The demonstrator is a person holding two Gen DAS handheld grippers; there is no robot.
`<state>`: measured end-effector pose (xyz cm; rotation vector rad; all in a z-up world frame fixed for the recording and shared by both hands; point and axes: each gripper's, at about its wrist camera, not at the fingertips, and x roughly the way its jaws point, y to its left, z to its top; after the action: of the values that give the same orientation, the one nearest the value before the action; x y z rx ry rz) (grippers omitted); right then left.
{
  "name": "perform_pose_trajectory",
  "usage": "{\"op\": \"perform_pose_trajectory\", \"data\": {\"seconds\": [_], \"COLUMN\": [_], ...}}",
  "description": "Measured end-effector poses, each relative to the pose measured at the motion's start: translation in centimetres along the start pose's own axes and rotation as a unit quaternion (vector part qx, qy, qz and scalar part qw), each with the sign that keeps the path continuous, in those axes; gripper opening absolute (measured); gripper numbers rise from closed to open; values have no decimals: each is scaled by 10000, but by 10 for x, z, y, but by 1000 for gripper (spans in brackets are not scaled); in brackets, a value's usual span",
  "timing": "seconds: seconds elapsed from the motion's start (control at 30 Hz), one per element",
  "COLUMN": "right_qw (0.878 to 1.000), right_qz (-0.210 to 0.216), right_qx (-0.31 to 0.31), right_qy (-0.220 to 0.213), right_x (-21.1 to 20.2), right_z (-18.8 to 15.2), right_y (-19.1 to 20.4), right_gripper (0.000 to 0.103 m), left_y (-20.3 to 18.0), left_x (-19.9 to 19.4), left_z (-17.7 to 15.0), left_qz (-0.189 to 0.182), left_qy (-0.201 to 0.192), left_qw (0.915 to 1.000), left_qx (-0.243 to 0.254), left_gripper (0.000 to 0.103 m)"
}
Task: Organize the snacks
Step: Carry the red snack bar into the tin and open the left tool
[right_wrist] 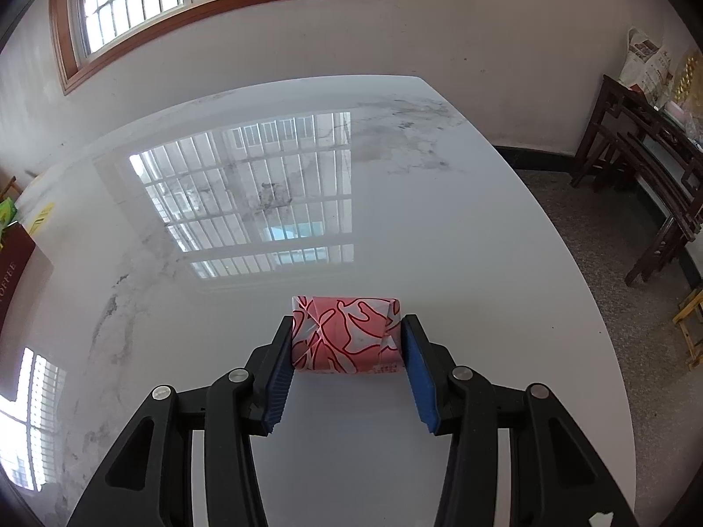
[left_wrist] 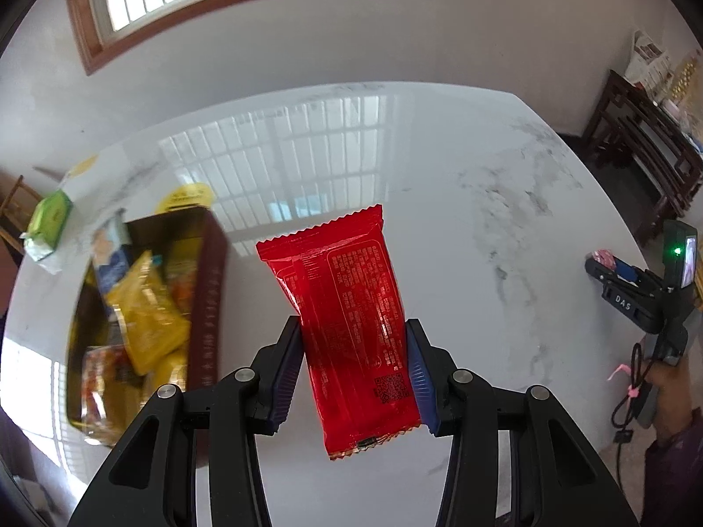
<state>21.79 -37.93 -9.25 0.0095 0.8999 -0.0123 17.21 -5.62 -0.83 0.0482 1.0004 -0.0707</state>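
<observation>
My left gripper (left_wrist: 353,333) is shut on a red snack packet (left_wrist: 347,307), held upright above the white marble table (left_wrist: 483,219), to the right of the open box. That dark red box (left_wrist: 206,307) at the left holds several snack packets, among them a yellow one (left_wrist: 145,312). My right gripper (right_wrist: 347,329) is shut on a small pink and white patterned packet (right_wrist: 347,333) just over the table (right_wrist: 263,219). In the left wrist view the right gripper (left_wrist: 610,268) shows at the far right edge, with its pink packet (left_wrist: 603,259) at the tips.
A green packet (left_wrist: 48,219) and a white and yellow box (left_wrist: 88,180) lie behind the dark red box. The box's corner (right_wrist: 13,268) shows at the left of the right wrist view. Dark wooden furniture (right_wrist: 637,167) stands by the wall at right. A person's hand (left_wrist: 663,377) holds the right gripper.
</observation>
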Motion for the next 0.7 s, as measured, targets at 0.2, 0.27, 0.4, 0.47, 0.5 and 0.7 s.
{"op": "perform_pose_trajectory", "data": {"seconds": [0.2,0.27,0.4,0.47,0.5,0.7], "right_qw": [10000,10000,9999,9999,9999,9999], "right_qz": [-60,-77,-103,-118,-128,-156], "right_qx": [0,4,4,6,4,1], "right_qy": [1,2,3,4,4,5], "right_x": [-2,-2,-2,-2,-2,-2], "right_z": [-1,-2,-2,-2,-3,-2], "right_y": [1,1,2,2,2,2], "right_gripper": [44,44,44,44,43,43], "left_y": [29,39,57,67,72,108], "left_x": [-12,-14,-18,-18,-18,-16], "left_z": [-8,-11,-16,-18,-20,-30], "left_qz": [160,206,377,465,501,748], "left_qy": [-109,-135,-201,-210,-214,-183], "left_qw": [9996,9993,9984,9977,9974,9945], "left_qx": [-203,-279,-376,-447,-478,-714], "left_gripper": [46,47,46,47,47,47]}}
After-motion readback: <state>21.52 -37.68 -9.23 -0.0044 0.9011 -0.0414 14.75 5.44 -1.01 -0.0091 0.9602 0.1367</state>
